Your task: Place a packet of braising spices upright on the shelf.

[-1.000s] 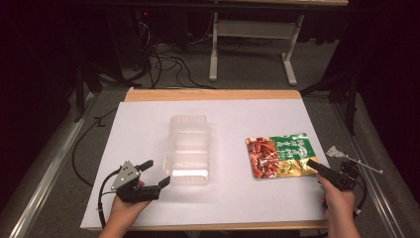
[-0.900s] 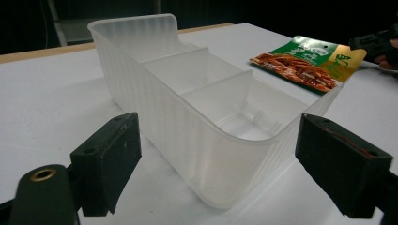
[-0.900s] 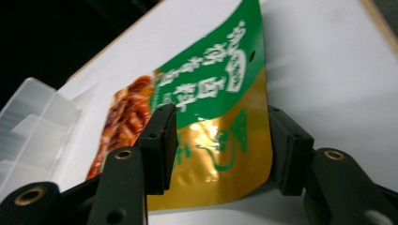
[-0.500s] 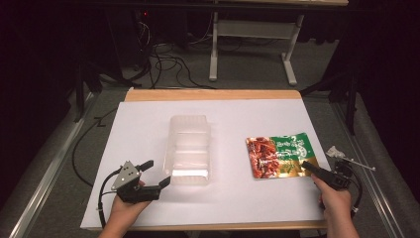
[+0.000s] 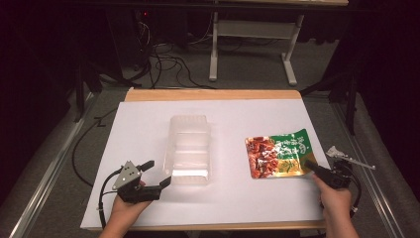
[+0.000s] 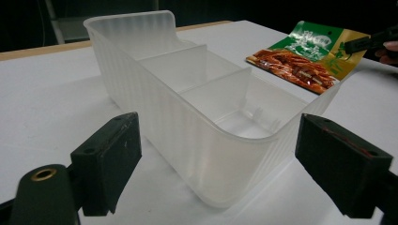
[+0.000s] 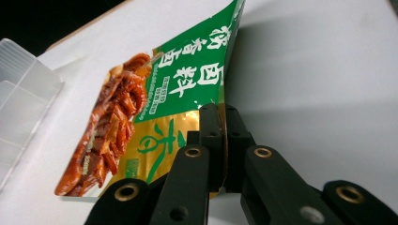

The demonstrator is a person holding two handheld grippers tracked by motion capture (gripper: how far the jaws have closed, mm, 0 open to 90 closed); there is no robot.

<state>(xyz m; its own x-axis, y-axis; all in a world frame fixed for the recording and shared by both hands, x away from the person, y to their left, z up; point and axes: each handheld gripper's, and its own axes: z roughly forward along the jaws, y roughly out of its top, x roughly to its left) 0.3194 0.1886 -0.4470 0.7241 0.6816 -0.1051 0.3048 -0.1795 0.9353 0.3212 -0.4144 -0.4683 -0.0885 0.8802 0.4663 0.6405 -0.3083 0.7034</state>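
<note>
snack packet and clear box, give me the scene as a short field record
surface: white table sheet
snack packet: green, gold and red, right of the box, near edge lifted
clear box: three compartments, all bare
right gripper: jaws have just been closing, now shut on the snack packet's edge
left gripper: open, jaws either side of the clear box's near end, not touching

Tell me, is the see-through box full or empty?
Empty. The see-through box has three open compartments, and the left gripper view shows their bare bottoms. The snack packet lies outside it on the table, pinched by the right gripper.
</note>
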